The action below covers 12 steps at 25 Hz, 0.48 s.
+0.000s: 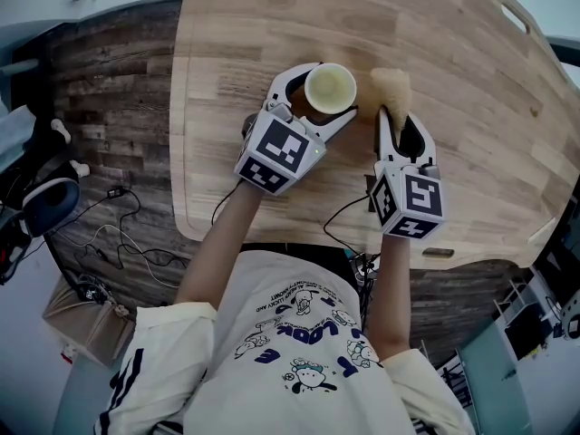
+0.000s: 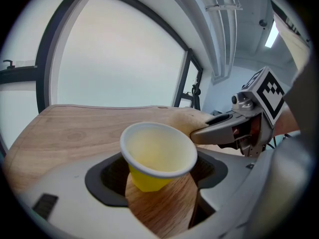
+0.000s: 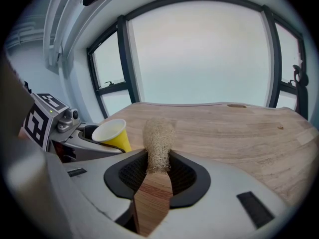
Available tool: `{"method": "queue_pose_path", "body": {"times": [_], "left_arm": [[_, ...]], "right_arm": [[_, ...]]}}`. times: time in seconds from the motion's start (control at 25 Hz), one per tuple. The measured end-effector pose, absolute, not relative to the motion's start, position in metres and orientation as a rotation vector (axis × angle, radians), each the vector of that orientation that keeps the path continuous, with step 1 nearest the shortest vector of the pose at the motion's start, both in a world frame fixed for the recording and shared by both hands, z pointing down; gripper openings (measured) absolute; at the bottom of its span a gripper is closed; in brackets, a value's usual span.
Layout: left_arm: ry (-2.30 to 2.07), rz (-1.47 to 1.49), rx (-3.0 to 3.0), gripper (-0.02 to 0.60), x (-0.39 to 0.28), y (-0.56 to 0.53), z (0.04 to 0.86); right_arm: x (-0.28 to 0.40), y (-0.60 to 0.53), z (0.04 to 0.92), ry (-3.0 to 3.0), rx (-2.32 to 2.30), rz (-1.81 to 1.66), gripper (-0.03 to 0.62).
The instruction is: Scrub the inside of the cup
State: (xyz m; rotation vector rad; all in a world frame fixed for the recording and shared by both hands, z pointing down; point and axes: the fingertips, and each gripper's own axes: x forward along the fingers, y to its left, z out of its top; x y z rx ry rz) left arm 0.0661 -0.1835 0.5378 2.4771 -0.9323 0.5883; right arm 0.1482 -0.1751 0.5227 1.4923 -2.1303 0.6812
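Desk: pale wood-plank top (image 1: 471, 152) under a bright window (image 3: 199, 54); almost bare apart from the two tools and what they carry.
Cup: small cup (image 1: 330, 86), yellow outside and pale inside, standing upright with its mouth up, around the middle of the desk and somewhat nearer the left edge than the right.
How it handles: it looks thin-walled and very light, so likely to dent under a hard squeeze and to slide or tip once a scrubber pushes inside; the rolled rim seems the stiffest part.
Where to hold: probably low on the tapered wall, gently, from both sides, leaving the mouth free.
Left claw: the left claw (image 2: 158, 177) stands wide with the cup between its jaws; a dark gap shows beside the wall, so no squeeze is visible yet.
Right claw: the right claw (image 3: 158, 172) is clamped on the base of a loofah scrubber (image 1: 390, 87), whose fibrous end sticks out forward, just beside the cup on its right.
In the way: only the left claw's nearer jaw tip lies low between scrubber and cup; the mouth itself is open from above.
Around: dark plank floor (image 1: 109, 80) with loose cables (image 1: 118, 234) off the left edge.
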Motion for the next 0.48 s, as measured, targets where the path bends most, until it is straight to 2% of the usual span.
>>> {"method": "queue_pose_path", "body": {"times": [0.48], "left_arm": [[-0.925,0.580,2.528,0.359,0.066,-0.177,0.518]], "right_arm": [[0.145,-0.167,0.508,-2.165,1.496,0.668,0.108]]}}
